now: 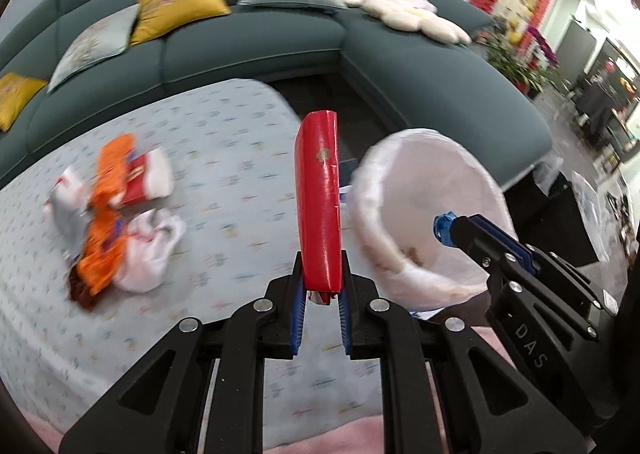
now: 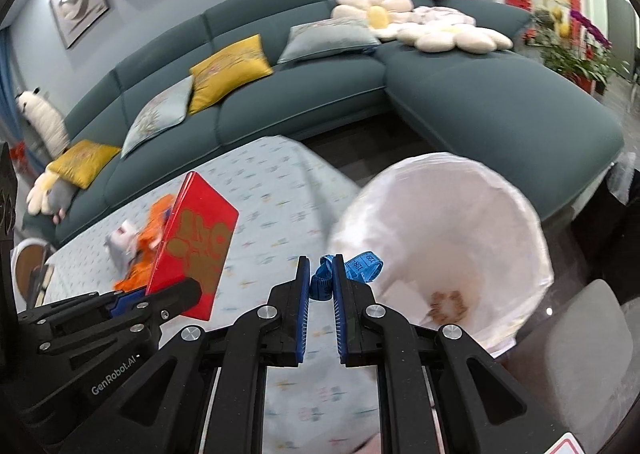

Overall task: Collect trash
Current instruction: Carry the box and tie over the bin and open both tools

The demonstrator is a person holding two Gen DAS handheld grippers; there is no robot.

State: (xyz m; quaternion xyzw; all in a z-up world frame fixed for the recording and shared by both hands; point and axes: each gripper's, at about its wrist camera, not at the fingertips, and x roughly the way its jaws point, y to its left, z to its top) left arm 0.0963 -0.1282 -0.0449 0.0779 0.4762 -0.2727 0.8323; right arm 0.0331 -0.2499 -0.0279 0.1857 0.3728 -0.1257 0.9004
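My left gripper (image 1: 322, 268) is shut on a flat red box (image 1: 319, 202) and holds it upright above the table, left of the white-lined trash bin (image 1: 432, 214). The red box with gold print also shows in the right wrist view (image 2: 192, 250). My right gripper (image 2: 321, 274) is shut on a blue measuring tape (image 2: 352, 266) at the bin's (image 2: 444, 250) left rim. The right gripper with the tape shows in the left wrist view (image 1: 444, 228) over the bin. A heap of orange and white wrappers (image 1: 116, 214) lies on the table at left.
The table has a pale blue patterned cloth (image 1: 224, 182). A teal corner sofa (image 2: 480, 94) with cushions stands behind it. A brown scrap (image 2: 446, 304) lies inside the bin. A grey seat (image 2: 580, 354) is at the lower right.
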